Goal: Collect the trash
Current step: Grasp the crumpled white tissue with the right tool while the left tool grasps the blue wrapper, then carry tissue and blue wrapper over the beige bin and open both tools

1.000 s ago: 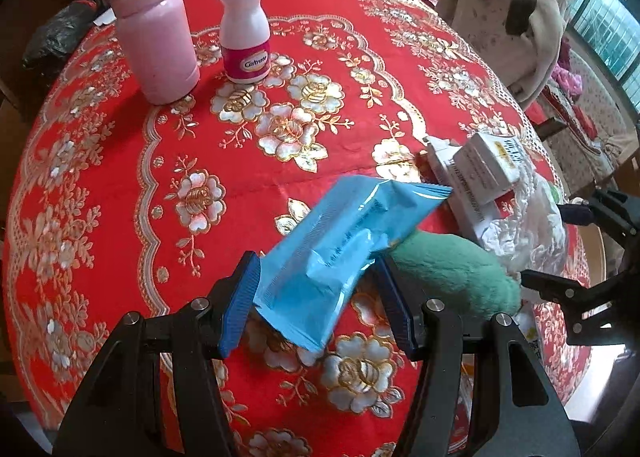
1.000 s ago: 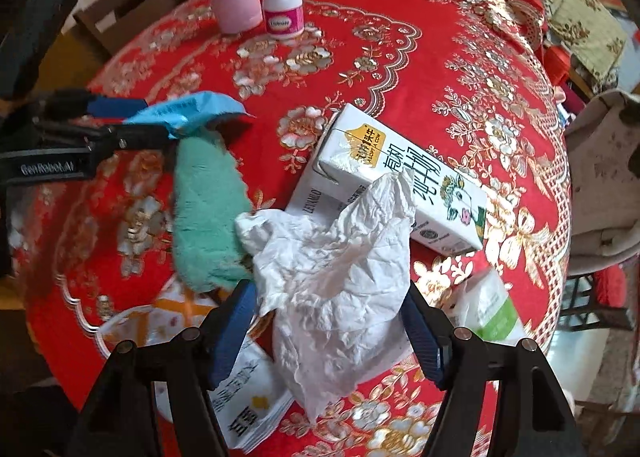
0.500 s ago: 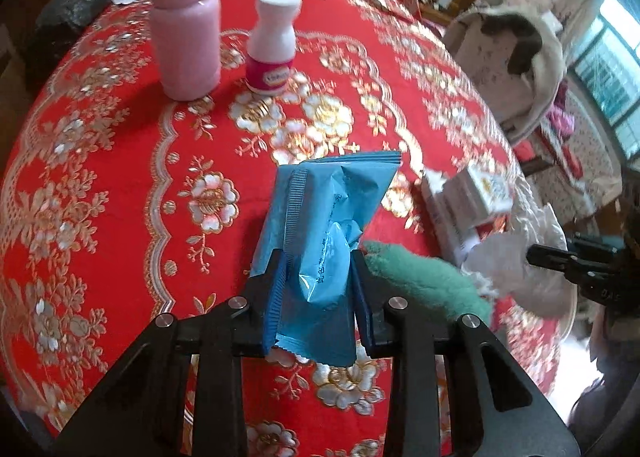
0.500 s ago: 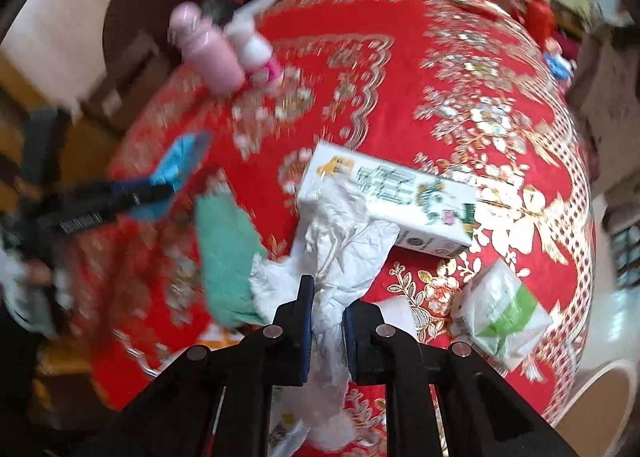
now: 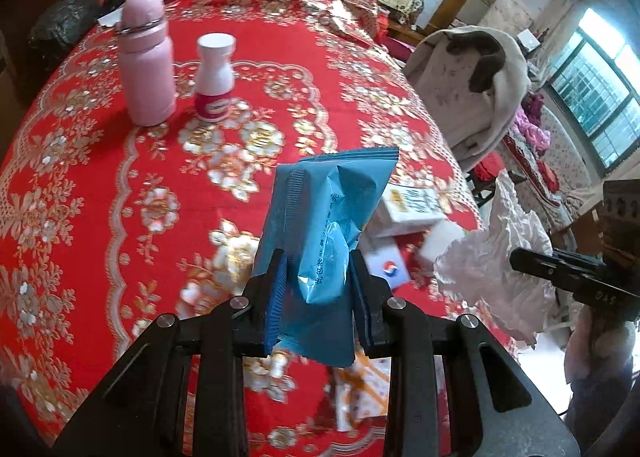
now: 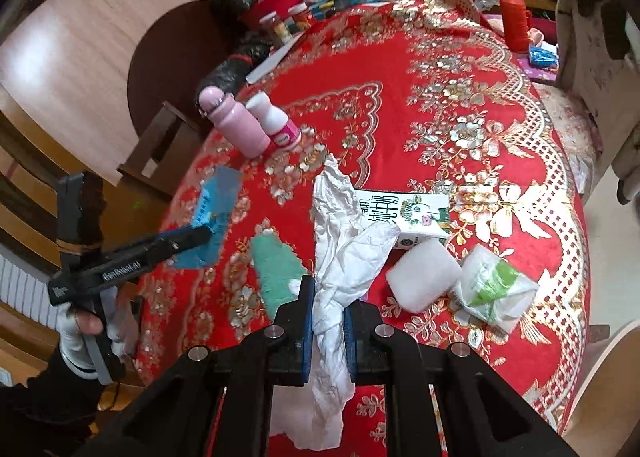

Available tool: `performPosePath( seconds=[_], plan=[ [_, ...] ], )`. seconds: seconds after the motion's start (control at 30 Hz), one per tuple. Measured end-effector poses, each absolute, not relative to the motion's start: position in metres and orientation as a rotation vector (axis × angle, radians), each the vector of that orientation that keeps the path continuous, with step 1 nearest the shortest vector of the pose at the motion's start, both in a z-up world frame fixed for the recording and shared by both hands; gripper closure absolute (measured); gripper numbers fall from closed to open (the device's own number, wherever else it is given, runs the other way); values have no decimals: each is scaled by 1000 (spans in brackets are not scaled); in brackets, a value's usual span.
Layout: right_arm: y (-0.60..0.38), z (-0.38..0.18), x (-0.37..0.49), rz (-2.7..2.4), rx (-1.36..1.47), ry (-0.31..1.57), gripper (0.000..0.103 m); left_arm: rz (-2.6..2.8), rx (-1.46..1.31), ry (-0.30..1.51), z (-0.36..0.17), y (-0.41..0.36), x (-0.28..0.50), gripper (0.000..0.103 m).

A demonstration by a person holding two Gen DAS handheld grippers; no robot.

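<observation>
Both grippers carry trash clear of a round desk (image 6: 500,185) draped in red cloth with gold flowers: the left gripper (image 5: 318,289) has its fingers clamped on a blue wrapper (image 5: 328,225), the right gripper (image 6: 327,313) has its fingers pressed nearly together on a crumpled white tissue (image 6: 344,241). Both pieces appear to hang above the cloth, not on it. The wrapper is thin glossy film with a crimped seam, creased where it is pinched; the tissue is soft, wrinkled paper that trails below the fingers. To carry them well, the person likely needs a firm, steady grip and a slow swing, since slick film can slide out and loose paper can snag or tear. Still on the desk lie a milk carton (image 6: 404,217), a white foam-like block (image 6: 424,277), a folded white-and-green packet (image 6: 496,289) and a green fuzzy cloth (image 6: 276,269). A pink flask (image 5: 146,65) and a white bottle (image 5: 215,77) stand upright, just beside each other. No bin shows in either view.
</observation>
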State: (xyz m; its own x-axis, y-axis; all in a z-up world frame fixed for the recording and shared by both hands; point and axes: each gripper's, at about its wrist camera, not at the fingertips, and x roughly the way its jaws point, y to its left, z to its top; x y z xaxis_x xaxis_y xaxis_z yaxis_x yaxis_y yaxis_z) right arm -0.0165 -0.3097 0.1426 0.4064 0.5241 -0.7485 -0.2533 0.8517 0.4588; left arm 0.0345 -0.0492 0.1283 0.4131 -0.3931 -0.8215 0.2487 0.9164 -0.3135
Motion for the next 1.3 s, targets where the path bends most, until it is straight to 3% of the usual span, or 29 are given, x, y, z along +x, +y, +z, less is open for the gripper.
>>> performPosePath(
  seconds=[0.43, 1.3],
  plan=[
    [-318, 117, -75, 535, 241, 1094, 91, -457, -147, 1070, 135, -101, 3, 75],
    [-460, 134, -139, 278, 370, 1015, 91, -711, -35, 1112, 135, -279, -51, 76]
  ],
)
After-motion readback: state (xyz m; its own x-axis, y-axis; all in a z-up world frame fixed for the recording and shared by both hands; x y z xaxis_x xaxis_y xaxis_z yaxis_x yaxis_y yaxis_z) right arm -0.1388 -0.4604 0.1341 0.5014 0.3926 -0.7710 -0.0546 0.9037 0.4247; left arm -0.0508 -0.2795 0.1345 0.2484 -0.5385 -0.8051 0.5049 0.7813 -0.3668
